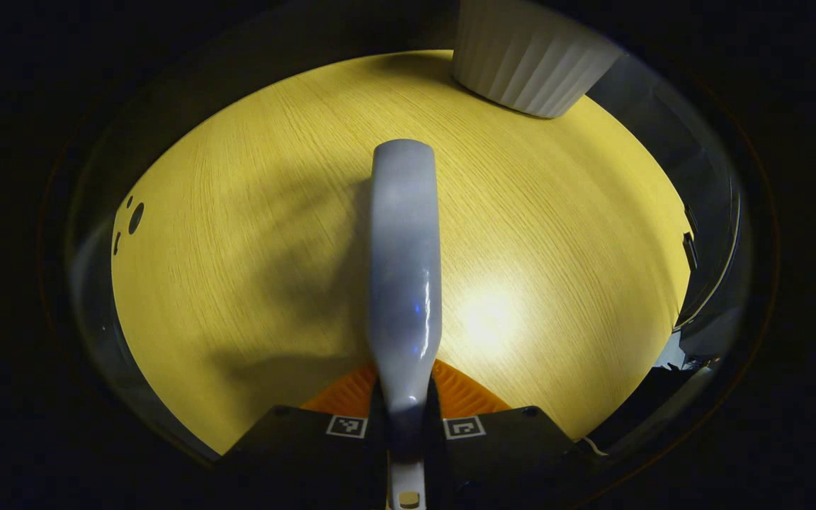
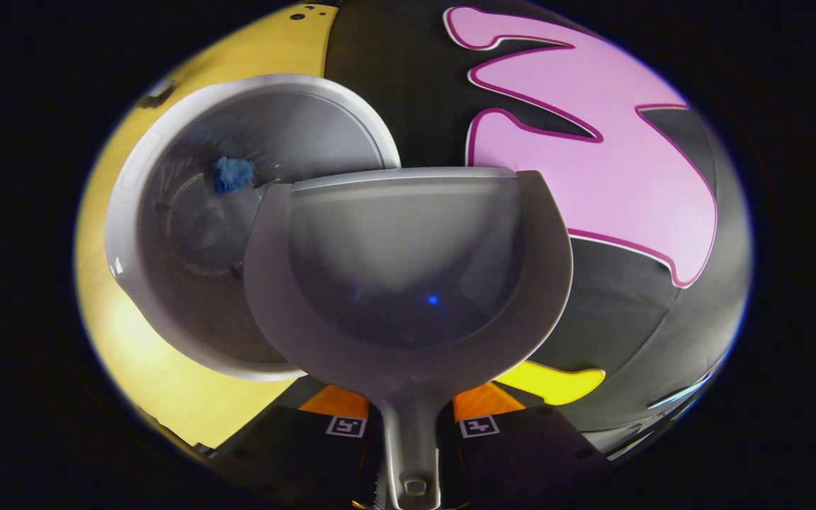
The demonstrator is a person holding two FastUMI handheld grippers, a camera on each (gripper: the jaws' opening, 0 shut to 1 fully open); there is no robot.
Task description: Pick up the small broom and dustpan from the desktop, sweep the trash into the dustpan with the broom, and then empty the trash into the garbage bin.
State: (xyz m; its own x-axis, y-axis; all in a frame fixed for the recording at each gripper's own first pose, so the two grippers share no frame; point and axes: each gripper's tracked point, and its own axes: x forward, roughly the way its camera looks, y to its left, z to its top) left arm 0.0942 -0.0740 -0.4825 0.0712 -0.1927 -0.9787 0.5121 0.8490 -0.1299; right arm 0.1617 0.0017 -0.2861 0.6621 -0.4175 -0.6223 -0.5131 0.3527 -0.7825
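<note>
Both fingers of the right gripper (image 2: 408, 425) were pressed against the dustpan's handle (image 2: 411, 453), which ran straight forward between them along the gripper's own axis. From there the dustpan (image 2: 408, 283) opened out into a wide scoop, its front lip farthest from the camera. No trash was visible inside the scoop. The garbage bin (image 2: 167, 312) lay to the left of the dustpan in the right gripper view, its mouth open toward the camera and partly overlapped by the scoop's left wall. A blue scrap (image 2: 232, 173) rested inside the bin. On that evidence the emptying step appeared complete or nearly so; any further tipping would have required the dustpan's lip to travel leftward over the bin's rim.

In the left gripper view, the left gripper (image 1: 406, 425) clamped the broom (image 1: 404, 269) by one end, the grey body extending forward over the wooden desktop (image 1: 238, 212). Its bristles could not be made out. The bin's ribbed outer wall (image 1: 528, 64) stood ahead and to the right, well apart from the broom's far tip.
</note>
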